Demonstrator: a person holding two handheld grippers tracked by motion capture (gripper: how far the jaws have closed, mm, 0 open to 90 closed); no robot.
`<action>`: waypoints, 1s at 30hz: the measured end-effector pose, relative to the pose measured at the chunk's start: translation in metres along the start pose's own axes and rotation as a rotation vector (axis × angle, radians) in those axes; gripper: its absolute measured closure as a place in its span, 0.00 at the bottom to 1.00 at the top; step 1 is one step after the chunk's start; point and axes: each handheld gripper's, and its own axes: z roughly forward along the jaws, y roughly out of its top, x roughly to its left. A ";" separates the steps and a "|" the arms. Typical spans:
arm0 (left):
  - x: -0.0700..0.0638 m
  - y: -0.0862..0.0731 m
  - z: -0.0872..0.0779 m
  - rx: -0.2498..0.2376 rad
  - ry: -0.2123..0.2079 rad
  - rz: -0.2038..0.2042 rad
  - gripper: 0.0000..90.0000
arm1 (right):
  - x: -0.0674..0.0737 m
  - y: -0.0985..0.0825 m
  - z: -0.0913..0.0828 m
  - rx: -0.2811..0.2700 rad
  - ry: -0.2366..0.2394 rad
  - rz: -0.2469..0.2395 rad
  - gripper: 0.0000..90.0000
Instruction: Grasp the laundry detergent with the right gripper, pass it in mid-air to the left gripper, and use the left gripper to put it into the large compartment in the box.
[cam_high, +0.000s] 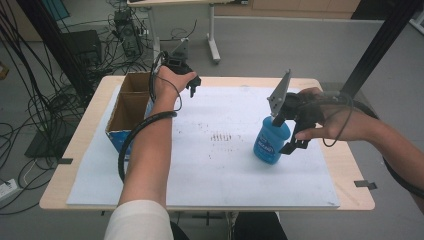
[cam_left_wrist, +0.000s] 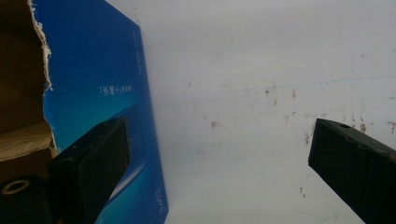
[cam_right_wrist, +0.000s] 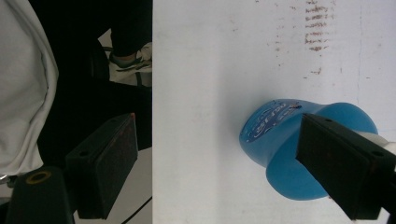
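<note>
Grey floor and tangled cables surround our pale wooden table (cam_high: 345, 165), which carries one white mat.

From the high view we count one squat blue plastic bottle (cam_high: 270, 141) standing upright on the right half of that mat, and one open cardboard box with blue outer walls (cam_high: 131, 107) at the left edge. Our right gripper (cam_high: 295, 135) sits right at the bottle's far side, placed as if to close on it or having just let go; the bottle stands on its own base. Our left gripper (cam_high: 192, 85) hovers beside the box's far corner, well apart from the bottle.

From the left gripper view we see two black jaws spread wide with nothing between them, the box's blue wall (cam_left_wrist: 102, 93) just beside one jaw.

From the right gripper view we see two jaws parted widely, one overlapping the bottle (cam_right_wrist: 289, 144); we judge nothing is gripped, since the other jaw stands well off it.
</note>
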 end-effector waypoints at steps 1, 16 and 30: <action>0.000 0.000 0.000 -0.003 -0.002 -0.005 0.07 | 0.000 0.000 0.000 -0.006 -0.002 -0.005 0.14; 0.001 0.001 0.000 -0.002 0.001 -0.005 0.07 | 0.001 -0.006 -0.007 -0.015 -0.027 0.012 0.14; -0.001 0.000 -0.006 -0.012 0.003 -0.001 0.07 | 0.003 -0.041 -0.027 -0.045 -0.098 0.103 0.12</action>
